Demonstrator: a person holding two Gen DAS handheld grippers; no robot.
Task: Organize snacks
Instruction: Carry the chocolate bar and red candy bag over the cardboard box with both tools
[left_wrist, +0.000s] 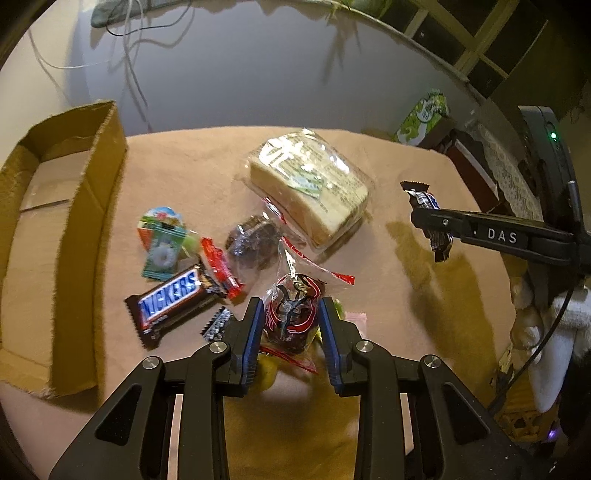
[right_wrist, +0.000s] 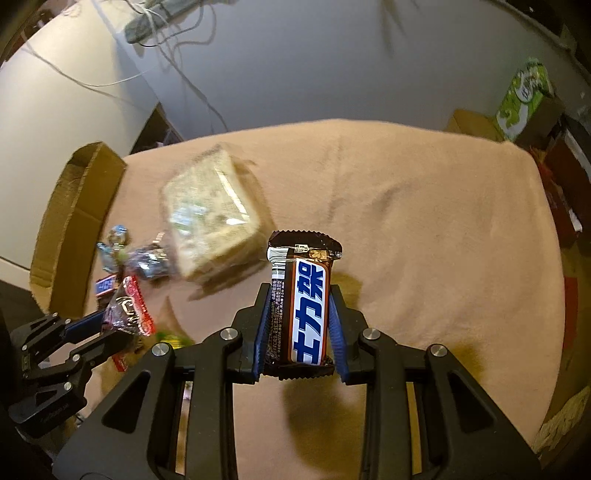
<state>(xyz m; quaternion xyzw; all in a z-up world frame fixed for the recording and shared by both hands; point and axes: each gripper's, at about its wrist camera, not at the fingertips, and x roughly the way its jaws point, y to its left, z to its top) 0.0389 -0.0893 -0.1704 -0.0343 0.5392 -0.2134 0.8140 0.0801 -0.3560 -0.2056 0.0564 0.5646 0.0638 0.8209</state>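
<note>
Pickup is done on both sides. Left gripper (left_wrist: 291, 317) has its jaws clamped on a red-and-black snack bag (left_wrist: 291, 314); right gripper (right_wrist: 297, 321) has its jaws clamped on a chocolate bar (right_wrist: 301, 306). Both are held above the worktop (right_wrist: 424, 221), right of the cardboard box (left_wrist: 55, 236). Next, probably, comes carrying them leftward over its near wall and letting go inside.
</note>
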